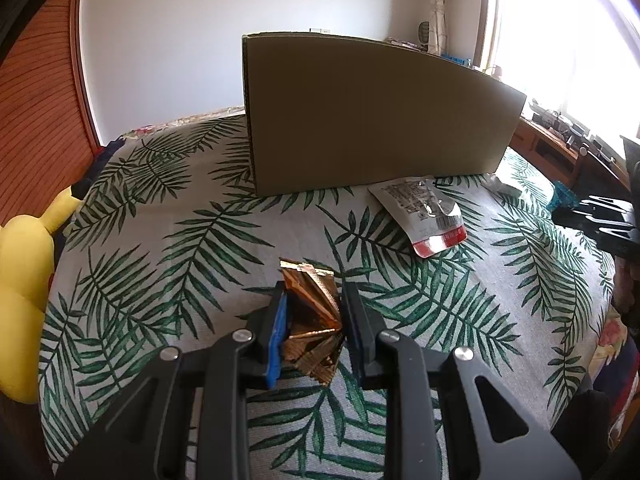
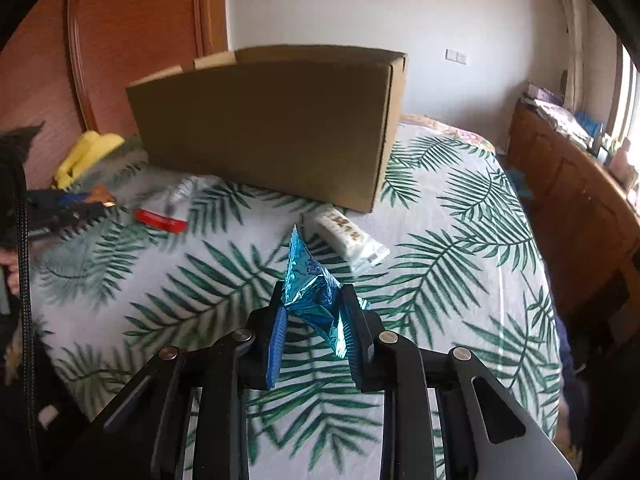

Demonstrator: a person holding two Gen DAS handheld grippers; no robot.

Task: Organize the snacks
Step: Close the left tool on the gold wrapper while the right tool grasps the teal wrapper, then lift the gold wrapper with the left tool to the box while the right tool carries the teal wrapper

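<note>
My left gripper (image 1: 314, 296) is shut on a crumpled gold foil snack packet (image 1: 314, 312), held just above the leaf-print bed cover. My right gripper (image 2: 310, 292) is shut on a crumpled blue foil snack packet (image 2: 310, 288), also above the bed. A brown cardboard box (image 1: 372, 116) stands on the bed ahead of both grippers; it also shows in the right wrist view (image 2: 272, 128). A clear packet with a red end (image 1: 426, 210) lies in front of the box, seen also in the right wrist view (image 2: 160, 218). A white snack bar (image 2: 348, 238) lies near the box's right corner.
The bed cover (image 1: 192, 248) has a green leaf print. A yellow plush toy (image 1: 24, 280) sits at the bed's left edge. A wooden headboard (image 2: 132, 32) stands behind the box. A wooden cabinet (image 2: 580, 184) with clutter runs along the right, under a bright window (image 1: 560, 28).
</note>
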